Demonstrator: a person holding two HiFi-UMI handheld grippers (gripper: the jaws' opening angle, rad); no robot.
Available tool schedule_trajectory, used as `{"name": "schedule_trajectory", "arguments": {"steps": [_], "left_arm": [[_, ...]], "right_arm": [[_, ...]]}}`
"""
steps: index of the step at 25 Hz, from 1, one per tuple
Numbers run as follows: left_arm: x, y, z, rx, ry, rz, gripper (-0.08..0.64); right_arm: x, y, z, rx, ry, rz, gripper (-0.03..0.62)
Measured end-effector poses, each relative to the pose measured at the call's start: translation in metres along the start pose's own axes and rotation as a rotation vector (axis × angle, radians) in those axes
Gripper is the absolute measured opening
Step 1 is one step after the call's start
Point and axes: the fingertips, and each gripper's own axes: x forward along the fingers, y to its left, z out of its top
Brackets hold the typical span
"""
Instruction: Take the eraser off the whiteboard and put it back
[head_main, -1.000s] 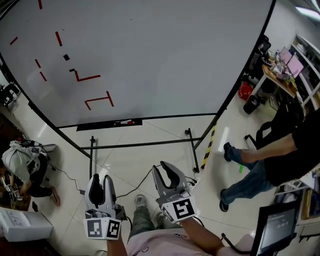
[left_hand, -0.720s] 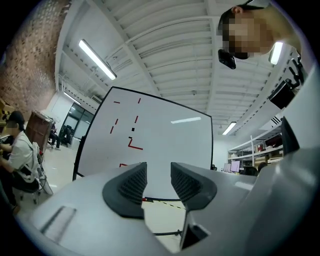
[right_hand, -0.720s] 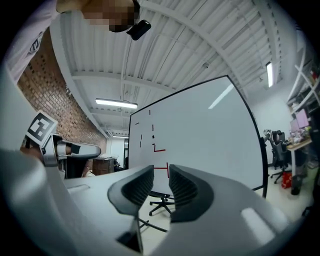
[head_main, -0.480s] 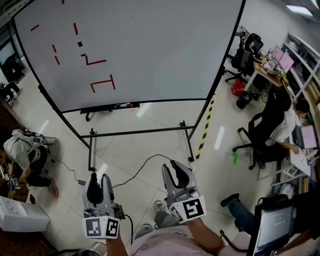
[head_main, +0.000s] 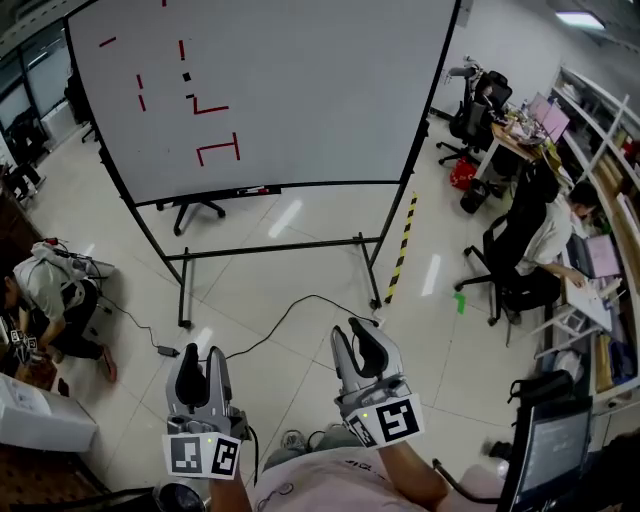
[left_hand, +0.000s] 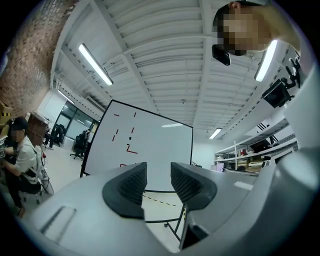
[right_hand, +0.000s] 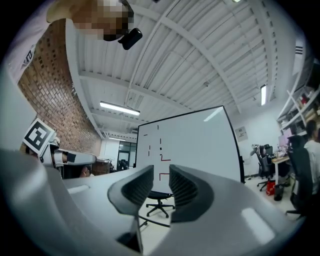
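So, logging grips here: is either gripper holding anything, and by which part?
Nothing is held: left gripper and right gripper both have parted jaws with nothing between.

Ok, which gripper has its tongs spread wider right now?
The left gripper: its own view shows a broad gap between the tongs, while the right gripper holds its tongs much closer together. Nothing sits between either pair.

Head view: high, facing steeply down past the left tool (head_main: 201, 364) and right tool (head_main: 353, 337) to the floor (head_main: 300, 270); left gripper view, right gripper view: low, roughly level, along each tool's jaws; all three share the distant whiteboard (head_main: 300, 90).
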Motion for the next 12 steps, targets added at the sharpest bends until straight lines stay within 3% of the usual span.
{"name": "schedule_trajectory", "arguments": {"steps": [6,12], "left_arm": [[-0.017,-0.054,0.0,0.039,0.024,0.01,0.137],[-0.037,-0.087,-0.019,0.029,0.046,0.044,0.137]], "right_arm": [[-0.041,-0.036,0.02,0.004,-0.012,-0.006,0.089],[-0.092,-0.101,0.011,-0.012,0.004,-0.097,0.091]]}}
